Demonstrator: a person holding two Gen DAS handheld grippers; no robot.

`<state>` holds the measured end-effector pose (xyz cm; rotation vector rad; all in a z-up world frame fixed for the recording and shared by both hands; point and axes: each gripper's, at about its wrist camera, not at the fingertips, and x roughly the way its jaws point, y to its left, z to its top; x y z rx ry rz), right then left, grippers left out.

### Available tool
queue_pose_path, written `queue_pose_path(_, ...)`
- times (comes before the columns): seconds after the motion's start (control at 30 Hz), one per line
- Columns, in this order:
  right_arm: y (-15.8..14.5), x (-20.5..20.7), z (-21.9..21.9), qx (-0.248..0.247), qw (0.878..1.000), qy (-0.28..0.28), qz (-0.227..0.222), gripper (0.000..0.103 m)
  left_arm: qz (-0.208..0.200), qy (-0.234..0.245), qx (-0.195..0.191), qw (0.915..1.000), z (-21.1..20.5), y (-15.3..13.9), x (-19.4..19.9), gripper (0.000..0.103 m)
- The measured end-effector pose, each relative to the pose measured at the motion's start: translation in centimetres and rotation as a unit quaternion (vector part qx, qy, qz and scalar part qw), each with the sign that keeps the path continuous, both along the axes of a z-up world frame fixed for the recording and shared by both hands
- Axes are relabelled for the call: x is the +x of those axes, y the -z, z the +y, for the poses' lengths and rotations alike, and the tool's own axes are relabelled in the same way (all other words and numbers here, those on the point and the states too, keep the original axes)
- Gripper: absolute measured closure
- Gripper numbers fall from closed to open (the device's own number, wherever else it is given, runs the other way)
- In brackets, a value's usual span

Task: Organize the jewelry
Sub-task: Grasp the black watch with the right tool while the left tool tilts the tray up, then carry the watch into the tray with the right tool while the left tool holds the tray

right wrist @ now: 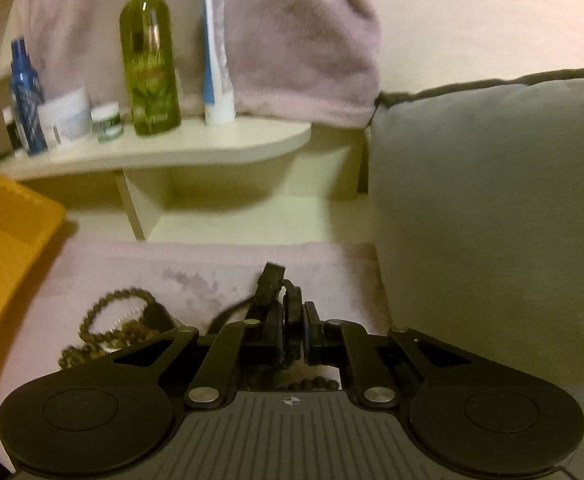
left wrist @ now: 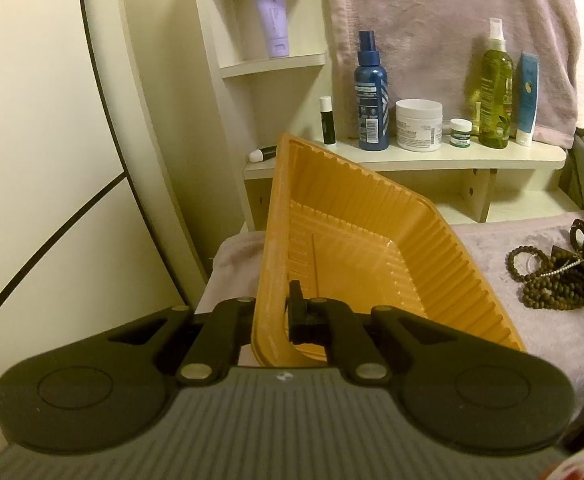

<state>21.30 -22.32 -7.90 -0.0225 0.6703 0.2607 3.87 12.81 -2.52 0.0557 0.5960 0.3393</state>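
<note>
Grey cushion (right wrist: pixel 492 208) beside brown beads (right wrist: pixel 107 320).

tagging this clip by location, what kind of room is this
Probably a bedroom or dressing corner at home. A white shelf holds toiletries such as a spray bottle and a cream jar, a grey cushion sits beside it, and beads lie on a pink towel.

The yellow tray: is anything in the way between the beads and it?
No. The tray, tilted up by the left gripper, is empty. Only bare pink towel lies between it and the beads.
</note>
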Motion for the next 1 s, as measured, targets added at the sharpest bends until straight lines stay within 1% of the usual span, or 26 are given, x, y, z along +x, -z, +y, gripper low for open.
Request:
queue_pose_path(0.17,-1.5,-1.1,-1.1,0.014,0.999,0.016,-0.031,0.094,-0.001,-0.001,-0.001,1.0000,0.0,0.0,0.0,0.099)
queue_pose_path(0.37,-3.3,-1.8,-2.1,0.041,0.998,0.022,-0.040,0.094,-0.004,-0.001,-0.004,1.0000,0.0,-0.1,-0.1,0.099)
queue_pose_path(0.47,-4.3,-2.5,-1.3,0.052,0.998,0.008,-0.043,0.094,-0.004,0.000,-0.004,1.0000,0.1,-0.1,0.0,0.099)
queue_pose_path(0.63,-5.9,-3.3,1.7,0.083,0.995,-0.034,-0.052,0.094,-0.006,0.003,-0.004,1.0000,0.2,-0.3,0.0,0.099)
queue_pose_path(0.7,-6.4,-3.1,2.7,0.102,0.993,-0.046,-0.047,0.094,-0.008,0.004,-0.004,1.0000,0.3,-0.3,-0.1,0.099)
queue_pose_path(0.77,-6.7,-3.0,3.7,0.128,0.989,-0.062,-0.035,0.094,-0.011,0.004,-0.004,0.9999,0.4,-0.3,-0.1,0.099)
queue_pose_path(0.83,-6.9,-2.9,4.8,0.144,0.986,-0.080,-0.022,0.094,-0.012,0.004,-0.006,0.9999,0.3,-0.3,-0.1,0.099)
queue_pose_path(1.0,-6.3,-3.0,8.7,0.162,0.978,-0.133,0.013,0.094,-0.015,0.003,-0.008,0.9998,0.4,-0.2,0.0,0.099)
